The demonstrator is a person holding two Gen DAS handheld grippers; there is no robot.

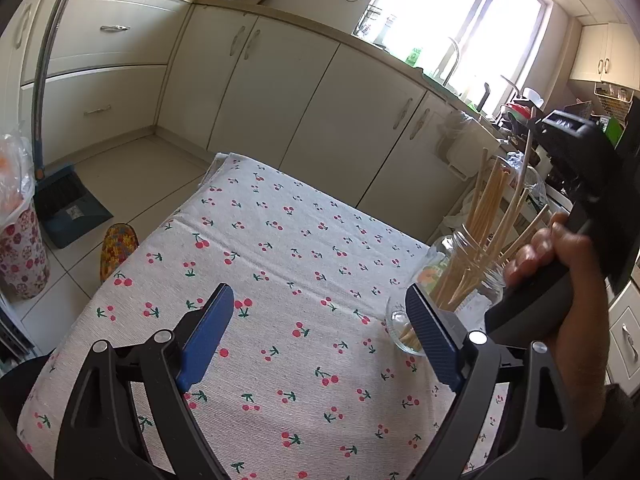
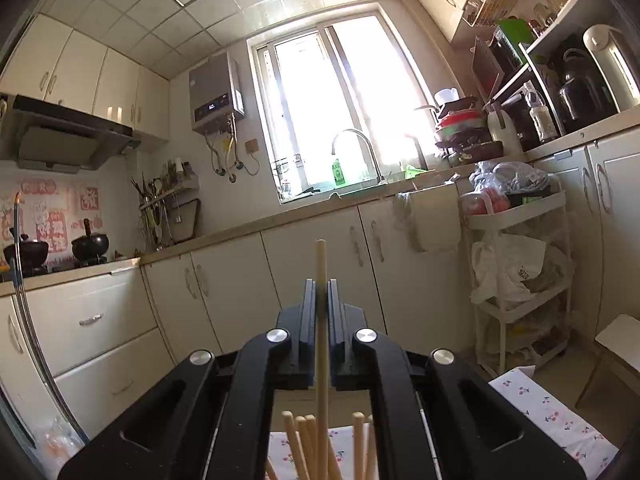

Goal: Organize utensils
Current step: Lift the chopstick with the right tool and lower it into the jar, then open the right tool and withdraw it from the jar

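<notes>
Chopstick [image 2: 321, 280]: I have one wooden stick pinched upright in my right tool [image 2: 321, 292], its top standing above the jaws toward 12 o'clock and its lower end running down among the other sticks.
Jar [image 1: 452, 280]: clear glass, on the desk [image 1: 280, 280] at about 3 o'clock from my left tool; it leans, and a fan of chopsticks [image 1: 492, 216] splays out of its mouth.
Right tool: jaws fully closed on that single chopstick; my hand [image 1: 536, 248] grips its handle just beside the jar.
Left tool [image 1: 320, 332]: jaws wide apart, nothing between them, over the cherry-print cloth with the jar near its right finger [image 1: 432, 340].
Risk, slip: I judge the stick is held by a narrow pinch, so any twist could let it pivot or drop.
Risk, jar: it looks unsteady; a stick dragging against the others could tip it or roll it toward the desk edge at 3 o'clock.
Risk, left tool: its right finger sits close enough to knock the glass.
</notes>
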